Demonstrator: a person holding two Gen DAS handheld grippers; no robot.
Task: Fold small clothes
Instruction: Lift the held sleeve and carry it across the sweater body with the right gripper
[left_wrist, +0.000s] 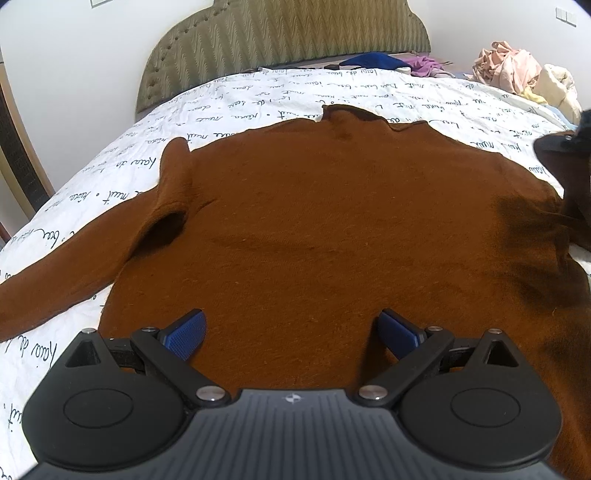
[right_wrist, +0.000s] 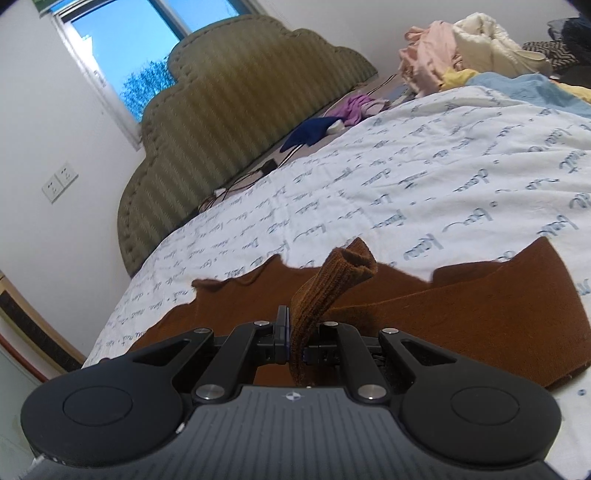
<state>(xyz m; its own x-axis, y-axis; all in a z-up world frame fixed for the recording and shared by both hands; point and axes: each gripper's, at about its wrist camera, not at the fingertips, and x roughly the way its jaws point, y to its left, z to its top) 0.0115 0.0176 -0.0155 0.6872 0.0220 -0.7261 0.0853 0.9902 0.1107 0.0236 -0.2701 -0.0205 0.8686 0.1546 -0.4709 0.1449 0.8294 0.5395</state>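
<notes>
A brown knit sweater (left_wrist: 314, 229) lies flat on the bed, collar toward the headboard, its left sleeve (left_wrist: 66, 273) stretched out to the left. My left gripper (left_wrist: 291, 334) hovers over the sweater's lower part, jaws wide open with nothing between the blue pads. In the right wrist view my right gripper (right_wrist: 297, 338) is shut on the ribbed cuff (right_wrist: 332, 280) of the sweater's other sleeve, which sticks up from between the pads above the sweater body (right_wrist: 461, 314). At the right edge of the left wrist view, a dark blurred shape (left_wrist: 565, 155) sits over the sweater's right shoulder.
The white bedsheet with script print (left_wrist: 258, 96) covers the bed. An olive padded headboard (right_wrist: 229, 122) stands at the far end. A heap of pink, cream, yellow and blue clothes (right_wrist: 469, 51) lies at the far right; blue and purple garments (right_wrist: 332, 118) lie by the headboard.
</notes>
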